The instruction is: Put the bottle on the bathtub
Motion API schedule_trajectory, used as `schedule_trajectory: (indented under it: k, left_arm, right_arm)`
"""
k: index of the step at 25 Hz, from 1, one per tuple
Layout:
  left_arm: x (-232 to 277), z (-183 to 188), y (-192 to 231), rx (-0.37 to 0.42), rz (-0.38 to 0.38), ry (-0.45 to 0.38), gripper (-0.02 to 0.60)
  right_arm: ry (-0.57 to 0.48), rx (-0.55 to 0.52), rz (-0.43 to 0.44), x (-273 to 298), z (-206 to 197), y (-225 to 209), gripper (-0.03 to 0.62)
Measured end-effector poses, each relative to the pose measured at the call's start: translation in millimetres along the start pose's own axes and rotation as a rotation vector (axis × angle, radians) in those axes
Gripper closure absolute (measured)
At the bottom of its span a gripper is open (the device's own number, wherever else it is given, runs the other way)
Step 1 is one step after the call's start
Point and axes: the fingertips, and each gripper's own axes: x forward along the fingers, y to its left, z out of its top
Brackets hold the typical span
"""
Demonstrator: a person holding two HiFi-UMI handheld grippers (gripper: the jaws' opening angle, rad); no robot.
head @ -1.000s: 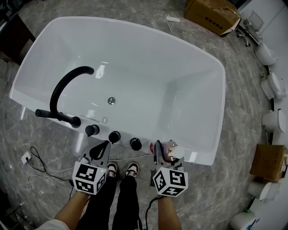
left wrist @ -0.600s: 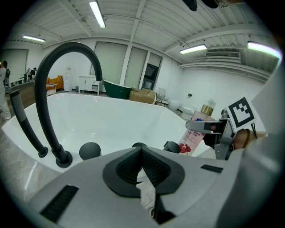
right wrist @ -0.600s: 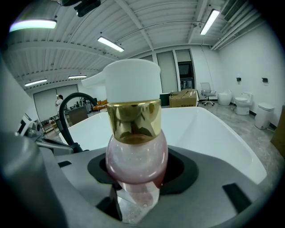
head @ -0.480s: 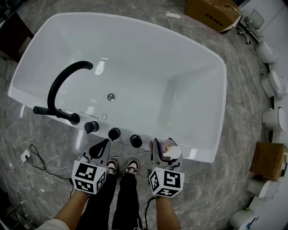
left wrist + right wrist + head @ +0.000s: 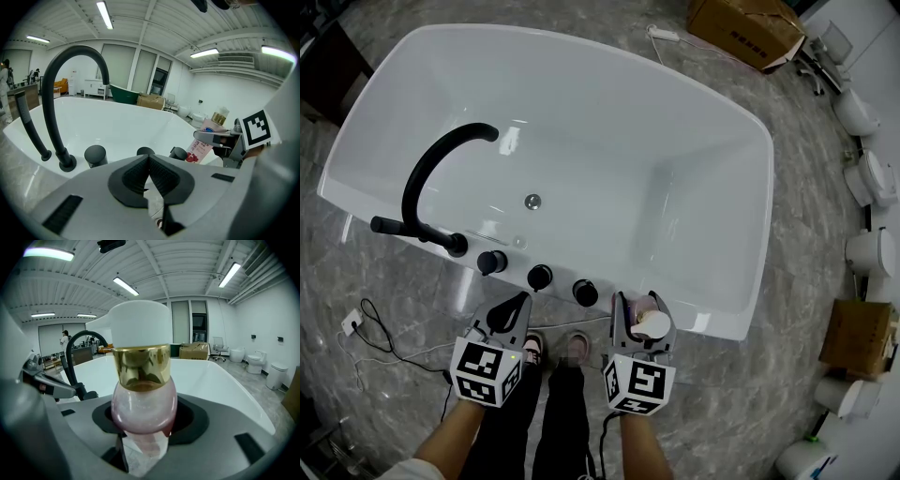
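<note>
- Cable (image 5: pixel 380 330) lies looped on the grey floor at the far left, beside the tub (image 5: pixel 712 324).
- The black arched faucet (image 5: pixel 427 173) stands on the tub's near rim toward its left end, with a black hand-shower bar (image 5: pixel 401 228) lying beside its base.
- Three round black knobs (image 5: pixel 539 277) sit in a row on the same rim, to the right of the faucet.
- The drain (image 5: pixel 532 201) is in the white tub floor, beyond the knobs.
- The left gripper (image 5: pixel 508 314) hovers just short of the rim, below the middle knob. In its own view the ribbed jaws meet tip to tip with nothing between them (image 5: pixel 149 174).
- The person's dark trouser legs (image 5: pixel 553 403) show between the two grippers.
- The right gripper (image 5: pixel 639 315) is at the rim, right of the third knob. Its jaws stand wide and clamp the bottle's body (image 5: pixel 143 427).
- The bottle (image 5: pixel 652 322) is pink with a gold collar and white cap. It sits in the right gripper over the near rim, tilted. Whether its base touches the rim cannot be told.
- A cardboard box (image 5: pixel 741 28) lies on the floor beyond the tub's far right corner.
- White toilets (image 5: pixel 872 178) line the right edge, with a second box (image 5: pixel 861 336) below them.
</note>
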Motion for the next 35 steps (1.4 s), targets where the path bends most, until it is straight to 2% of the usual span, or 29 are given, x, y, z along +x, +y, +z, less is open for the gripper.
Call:
schedule_trajectory:
  k: [6,12,20,35]
  left_arm:
    - [-4,-2,-2,-0.003,0.002,-0.004,0.565]
    - [-8,1,-8,0.01,-0.005,-0.004,0.565]
    - [-10,14,-14,0.044,-0.017,-0.01,0.566]
    - [-23,45,-33,0.089,-0.055,-0.025,0.566]
  right_arm:
    - [-0.025,0.012,-0.011,-1,-2,0,0.353]
    - [0.026,0.032,0.002,-4,-11,-1,0.33]
    - [0.049,0.031,0.002,-11,-12,-1,0.309]
    - [0.064,-0.009,0.005,-46,6,7,0.306]
